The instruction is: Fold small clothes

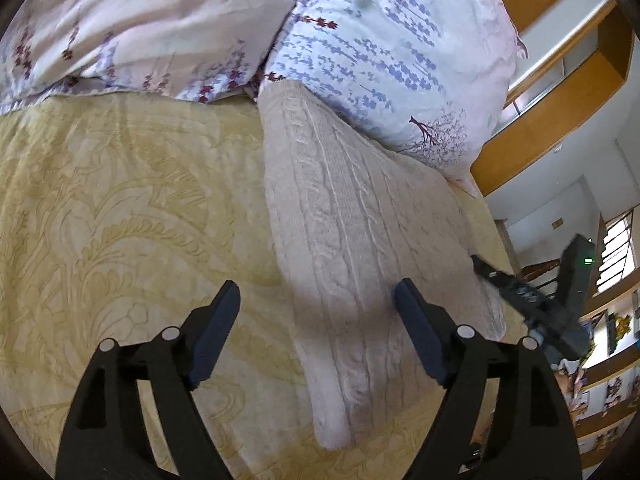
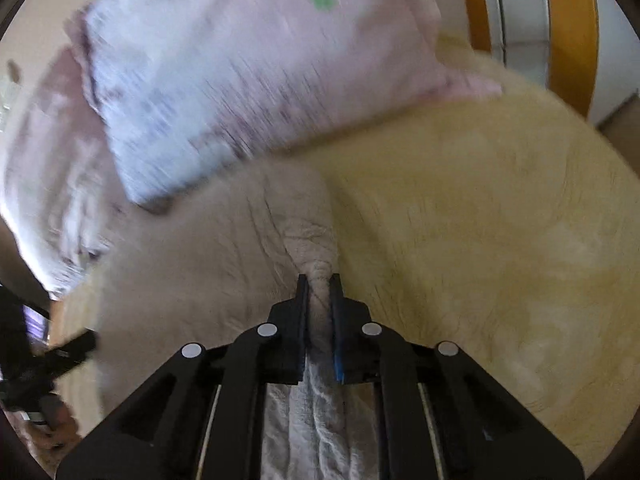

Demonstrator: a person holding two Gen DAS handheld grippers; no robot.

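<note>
On the bed [image 1: 120, 208] the knitted garment [image 1: 344, 240] lies lengthwise, its far end against two pillows [image 1: 392, 52], between the left tongs [image 1: 316, 296] and right tongs [image 2: 319, 280] pinching its edge.

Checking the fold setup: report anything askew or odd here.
The cream cable-knit garment lies askew on the yellow bedspread, its far end tucked under the floral pillow. The right claw pinches its edge into a bunched ridge.

cream cable-knit garment [image 1: 352, 248] — long folded strip on the bed, one end bunched, lifted
</note>
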